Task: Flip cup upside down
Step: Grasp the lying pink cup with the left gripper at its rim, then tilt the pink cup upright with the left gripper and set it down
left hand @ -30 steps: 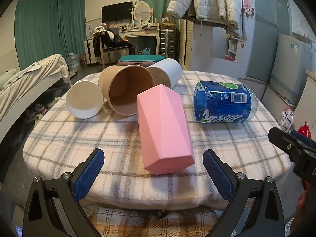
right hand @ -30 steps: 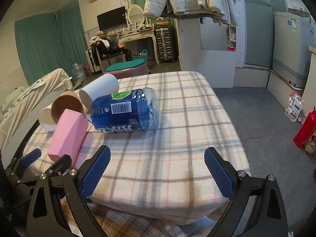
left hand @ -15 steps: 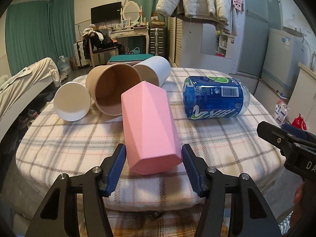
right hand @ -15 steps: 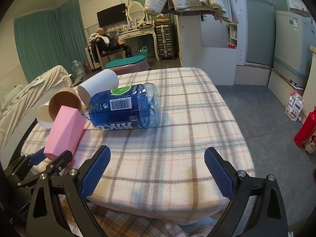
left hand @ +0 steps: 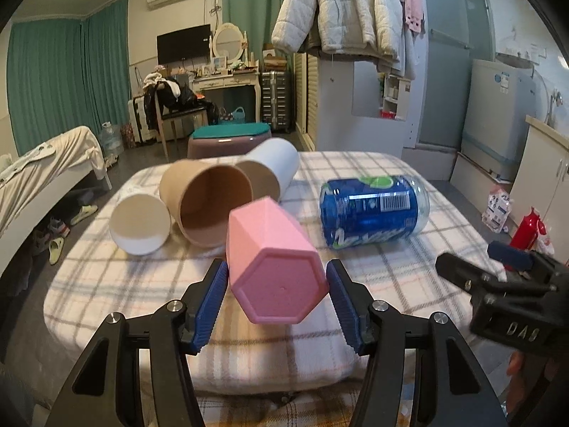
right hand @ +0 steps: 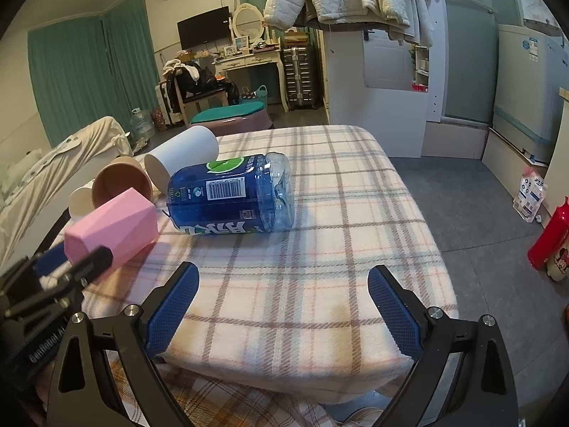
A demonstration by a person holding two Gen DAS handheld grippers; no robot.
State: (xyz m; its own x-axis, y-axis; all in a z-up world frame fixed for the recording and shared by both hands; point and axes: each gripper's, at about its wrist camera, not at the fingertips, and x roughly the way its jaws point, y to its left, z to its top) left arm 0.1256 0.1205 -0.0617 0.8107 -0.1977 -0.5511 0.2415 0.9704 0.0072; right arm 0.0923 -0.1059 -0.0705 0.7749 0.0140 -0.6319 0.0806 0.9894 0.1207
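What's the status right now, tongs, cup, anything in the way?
Left tongs shut on pink cup, closed base toward camera. Right tongs open, empty, over tablecloth. Blue bottle and brown cup lie close beyond.

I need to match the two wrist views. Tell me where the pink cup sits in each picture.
Left wrist: pink cup low centre, hexagonal base toward the camera, between the left gripper pads.
Right wrist: pink cup at left edge, lying tilted.
Shared landmark: the blue bottle lying beside it.

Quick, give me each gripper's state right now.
Left gripper: shut on the pink cup, its closed base toward the camera.
Right gripper: open, holding nothing, over the plaid tablecloth.
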